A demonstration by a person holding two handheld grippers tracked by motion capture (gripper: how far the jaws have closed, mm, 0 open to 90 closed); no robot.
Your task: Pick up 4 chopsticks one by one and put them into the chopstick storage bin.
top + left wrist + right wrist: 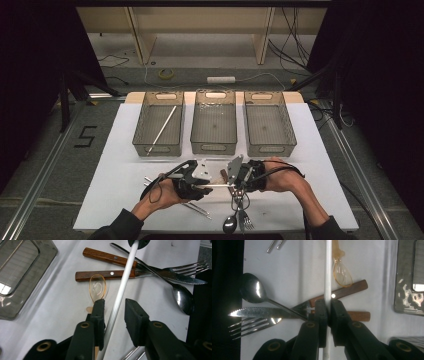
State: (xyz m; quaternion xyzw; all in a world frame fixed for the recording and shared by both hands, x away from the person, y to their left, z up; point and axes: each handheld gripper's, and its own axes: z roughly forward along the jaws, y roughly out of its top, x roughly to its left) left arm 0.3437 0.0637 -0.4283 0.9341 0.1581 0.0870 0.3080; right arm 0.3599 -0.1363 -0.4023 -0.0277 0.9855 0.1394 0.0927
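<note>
Where cables cross the floor (pixel 210 67), white table (pixel 125 150)

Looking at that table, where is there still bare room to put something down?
The middle bin and right bin look empty; the left bin holds one white rod. The white tabletop is bare left of the left bin and right of the right bin. It is crowded at the near edge, around the spoon and fork.
</note>
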